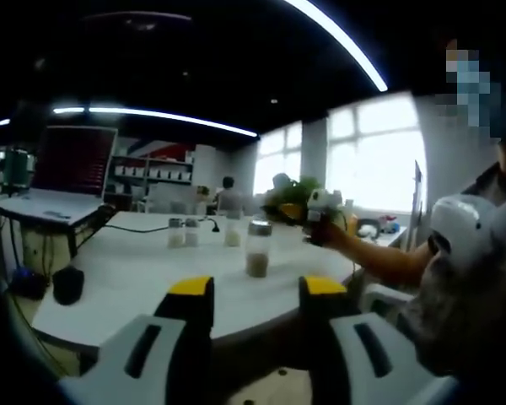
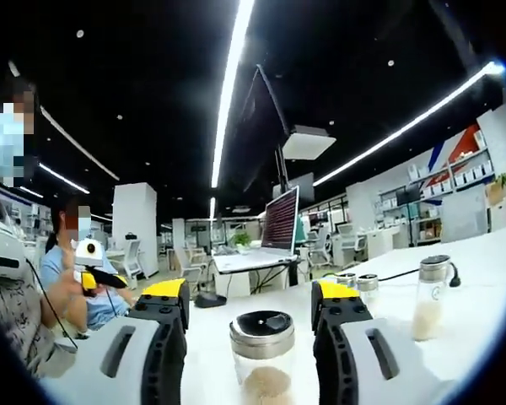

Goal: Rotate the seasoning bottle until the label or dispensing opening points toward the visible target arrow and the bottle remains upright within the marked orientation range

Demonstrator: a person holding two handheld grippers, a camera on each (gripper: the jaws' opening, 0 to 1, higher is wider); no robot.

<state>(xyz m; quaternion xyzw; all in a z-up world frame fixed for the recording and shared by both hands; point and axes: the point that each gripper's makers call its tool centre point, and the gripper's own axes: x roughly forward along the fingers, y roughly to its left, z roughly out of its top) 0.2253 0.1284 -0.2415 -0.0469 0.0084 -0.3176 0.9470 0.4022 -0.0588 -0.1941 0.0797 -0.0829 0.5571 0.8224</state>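
A clear seasoning bottle (image 1: pixel 258 250) with a metal cap and pale grains inside stands upright on the white table (image 1: pixel 126 278). In the left gripper view my left gripper (image 1: pixel 257 291) hangs open in front of the table edge, well short of the bottle. A hand reaching in from the right holds my right gripper (image 1: pixel 316 213) just beyond and to the right of the bottle. In the right gripper view the bottle (image 2: pixel 264 354) stands between the yellow-tipped jaws of my right gripper (image 2: pixel 249 295), which is open, with a gap on each side.
Three more shakers (image 1: pixel 191 232) and a black cable stand further back on the table, and one of these shakers (image 2: pixel 430 295) is at the right. A black object (image 1: pixel 67 283) lies near the left edge. A monitor (image 2: pixel 280 219) stands behind. A seated person (image 2: pixel 67 283) holds another gripper.
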